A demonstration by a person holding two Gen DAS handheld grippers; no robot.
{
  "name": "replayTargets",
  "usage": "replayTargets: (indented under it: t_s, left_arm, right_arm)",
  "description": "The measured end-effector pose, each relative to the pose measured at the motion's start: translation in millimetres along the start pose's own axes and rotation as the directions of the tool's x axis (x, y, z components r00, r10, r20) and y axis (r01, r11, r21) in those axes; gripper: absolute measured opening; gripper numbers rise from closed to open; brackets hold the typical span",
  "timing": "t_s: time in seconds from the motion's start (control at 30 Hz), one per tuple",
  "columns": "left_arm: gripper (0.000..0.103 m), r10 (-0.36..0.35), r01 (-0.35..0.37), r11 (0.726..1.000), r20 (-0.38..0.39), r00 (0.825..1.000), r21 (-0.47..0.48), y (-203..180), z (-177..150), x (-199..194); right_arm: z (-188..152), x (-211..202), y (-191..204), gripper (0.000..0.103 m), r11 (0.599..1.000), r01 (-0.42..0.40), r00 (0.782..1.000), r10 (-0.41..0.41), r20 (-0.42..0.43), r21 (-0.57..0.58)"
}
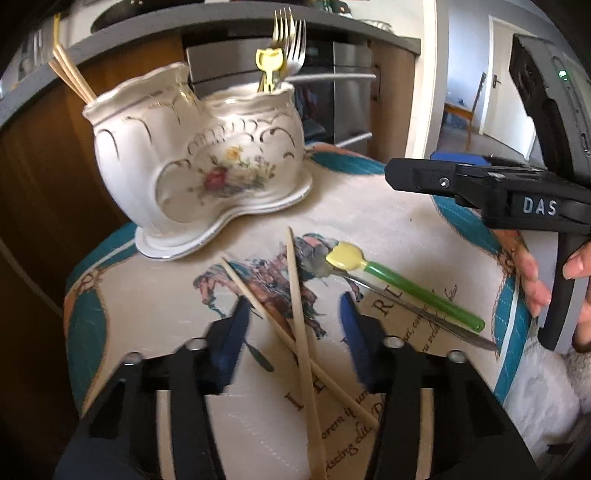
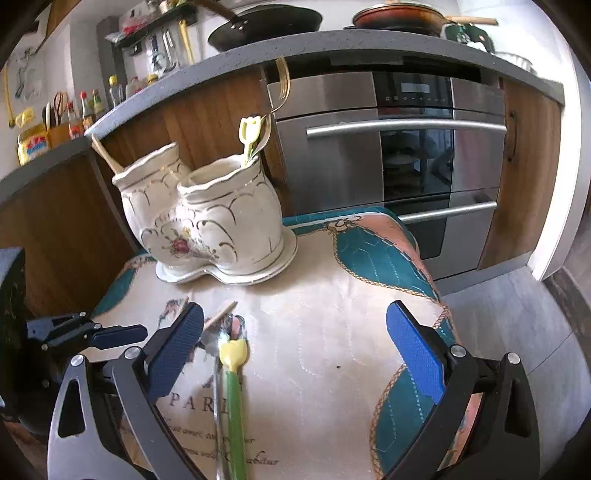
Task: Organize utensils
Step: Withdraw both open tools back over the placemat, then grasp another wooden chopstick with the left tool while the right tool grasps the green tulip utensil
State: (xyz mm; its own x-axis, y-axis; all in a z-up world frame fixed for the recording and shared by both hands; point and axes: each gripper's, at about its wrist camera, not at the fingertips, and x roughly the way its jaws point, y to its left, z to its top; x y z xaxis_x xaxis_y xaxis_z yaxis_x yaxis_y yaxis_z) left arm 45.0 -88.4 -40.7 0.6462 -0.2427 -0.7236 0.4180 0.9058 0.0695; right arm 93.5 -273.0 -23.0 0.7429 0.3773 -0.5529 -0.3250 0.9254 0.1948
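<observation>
A white floral ceramic holder with two compartments stands at the back of the cloth; it also shows in the right wrist view. Chopsticks stand in its left compartment, forks and a yellow tulip-topped utensil in its right. Two crossed chopsticks lie between the fingers of my open left gripper. A green-handled tulip spoon and a metal spoon lie on the cloth, just right of the left finger of my open right gripper.
The patterned cloth covers a small table with edges close on all sides. A stainless oven and wood cabinets stand behind it, under a counter with pans. The right gripper's body hovers over the cloth's right side.
</observation>
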Motion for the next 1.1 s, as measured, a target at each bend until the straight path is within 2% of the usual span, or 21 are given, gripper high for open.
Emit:
replayTargets:
  t_s: [0.03, 0.13, 0.27, 0.3, 0.37, 0.43, 0.53, 0.6, 0.7, 0.77, 0.9, 1.1]
  left_arm:
    - [0.035, -0.012, 0.012, 1.0, -0.012, 1.0, -0.001, 0, 0, 2]
    - [0.026, -0.021, 0.021, 1.0, -0.033, 0.999, 0.012, -3, 0, 7]
    - [0.025, -0.026, 0.027, 1.0, -0.057, 0.998, 0.013, -2, 1, 15]
    - [0.021, -0.027, 0.027, 1.0, -0.061, 0.998, 0.005, -1, 3, 17]
    - [0.008, -0.028, 0.027, 1.0, -0.083, 0.996, -0.013, 4, 3, 22]
    - [0.006, -0.045, 0.043, 0.998, -0.081, 0.996, -0.035, 9, 5, 25]
    - [0.006, -0.049, 0.046, 0.998, -0.064, 0.997, -0.044, 11, 5, 23]
    - [0.006, -0.048, 0.046, 0.998, -0.039, 0.998, -0.052, 14, 5, 17]
    - [0.006, -0.036, 0.037, 0.997, 0.01, 0.999, -0.072, 20, 3, 0]
    - [0.006, -0.022, 0.026, 0.995, 0.038, 0.999, -0.095, 26, 3, -12]
    - [0.006, 0.015, -0.01, 0.992, 0.036, 0.999, -0.129, 35, -7, -23]
    - [0.006, 0.031, -0.034, 0.991, -0.022, 0.999, -0.126, 38, -20, -20]
  right_arm:
    - [0, 0, 0, 0.098, 1.0, 0.002, 1.0, -0.002, -0.007, -0.01]
    - [-1, 1, -2, 0.098, 1.0, -0.001, 1.0, 0.0, -0.023, -0.008]
    - [-2, 4, 0, 0.098, 1.0, -0.007, 0.999, 0.006, -0.039, -0.018]
    - [-2, 4, 1, 0.098, 1.0, -0.008, 0.999, 0.007, -0.041, -0.024]
    - [-3, 4, 3, 0.098, 0.999, -0.012, 0.998, 0.01, -0.056, -0.04]
    - [-4, 5, 6, 0.095, 0.998, -0.019, 0.997, 0.014, -0.082, -0.061]
    - [-6, 2, 13, 0.083, 0.992, -0.034, 0.993, 0.019, -0.12, -0.119]
    - [-10, 2, 17, 0.065, 0.989, -0.053, 0.988, 0.031, -0.151, -0.142]
    - [-16, 4, 26, 0.042, 0.98, -0.114, 0.976, 0.08, -0.204, -0.16]
    - [-19, 5, 33, 0.034, 0.973, -0.148, 0.968, 0.106, -0.228, -0.177]
    - [-29, 12, 45, 0.024, 0.961, -0.148, 0.96, 0.082, -0.269, -0.234]
    - [-36, 19, 50, 0.021, 0.949, -0.119, 0.953, 0.026, -0.302, -0.293]
